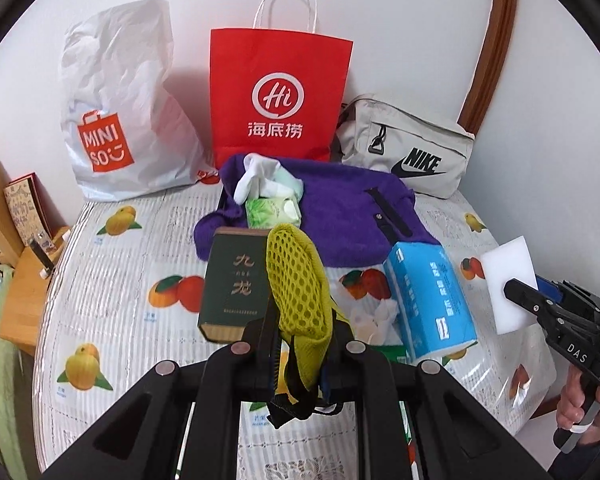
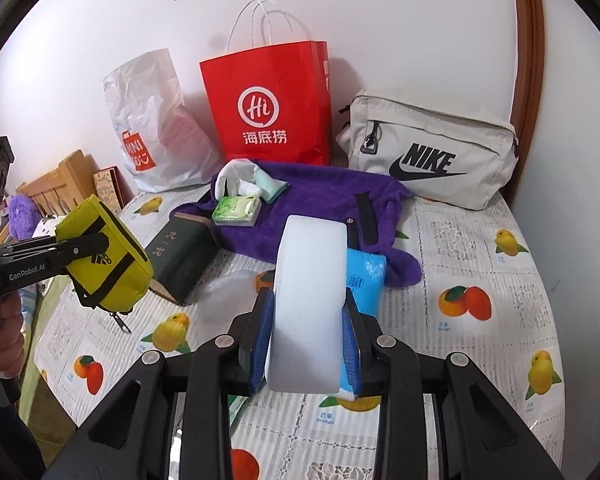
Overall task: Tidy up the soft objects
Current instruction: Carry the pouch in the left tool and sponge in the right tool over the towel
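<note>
Mesh pouch [image 1: 296, 288], smooth foam block [image 2: 310, 304]

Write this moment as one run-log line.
left claw: shut on yellow pouch | right claw: shut on white sponge | both held above table

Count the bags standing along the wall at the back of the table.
3: white Miniso bag on the left, red paper bag in the middle, grey Nike bag on the right. None looks hidden.

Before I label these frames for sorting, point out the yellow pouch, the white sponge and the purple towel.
yellow pouch [image 2: 108, 256], right wrist view, its side panel.
white sponge [image 2: 310, 280], right wrist view, its front face.
purple towel [image 1: 340, 208], left wrist view, bare middle.
</note>
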{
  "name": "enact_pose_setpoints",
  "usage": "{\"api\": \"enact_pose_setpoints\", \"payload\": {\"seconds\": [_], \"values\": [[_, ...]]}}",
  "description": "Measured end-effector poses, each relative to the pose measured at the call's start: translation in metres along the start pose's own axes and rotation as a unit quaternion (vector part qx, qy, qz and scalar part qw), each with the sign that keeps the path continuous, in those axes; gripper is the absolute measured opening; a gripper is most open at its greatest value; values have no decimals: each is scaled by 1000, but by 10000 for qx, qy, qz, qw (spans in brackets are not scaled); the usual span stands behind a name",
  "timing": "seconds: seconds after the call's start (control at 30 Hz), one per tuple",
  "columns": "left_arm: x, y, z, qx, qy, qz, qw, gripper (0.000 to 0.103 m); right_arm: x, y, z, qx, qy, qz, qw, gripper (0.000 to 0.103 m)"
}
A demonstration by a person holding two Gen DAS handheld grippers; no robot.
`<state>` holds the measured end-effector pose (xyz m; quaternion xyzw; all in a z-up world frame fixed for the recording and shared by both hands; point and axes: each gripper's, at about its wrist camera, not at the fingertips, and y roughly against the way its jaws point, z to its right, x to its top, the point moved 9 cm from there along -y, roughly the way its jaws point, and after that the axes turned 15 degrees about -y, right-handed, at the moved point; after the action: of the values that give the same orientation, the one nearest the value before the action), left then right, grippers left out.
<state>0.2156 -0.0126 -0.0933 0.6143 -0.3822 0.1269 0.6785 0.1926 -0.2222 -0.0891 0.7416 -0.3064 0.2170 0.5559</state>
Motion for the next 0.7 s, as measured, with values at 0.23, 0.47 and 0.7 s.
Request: {"api": "enact_pose_setpoints", "payload": {"seconds": [0.23,0.47,0.7], "values": [[18,-5,-3,112,-23,53,9999,14,16,-7,2,19,-59,49,10000,32],[35,-16,-10,124,18,93,9999,14,36,-20,1,55,5,39,10000,32],[51,-31,-18,116,16,101,9999,14,52,-49,6,31,-60,-30,10000,32]]}}
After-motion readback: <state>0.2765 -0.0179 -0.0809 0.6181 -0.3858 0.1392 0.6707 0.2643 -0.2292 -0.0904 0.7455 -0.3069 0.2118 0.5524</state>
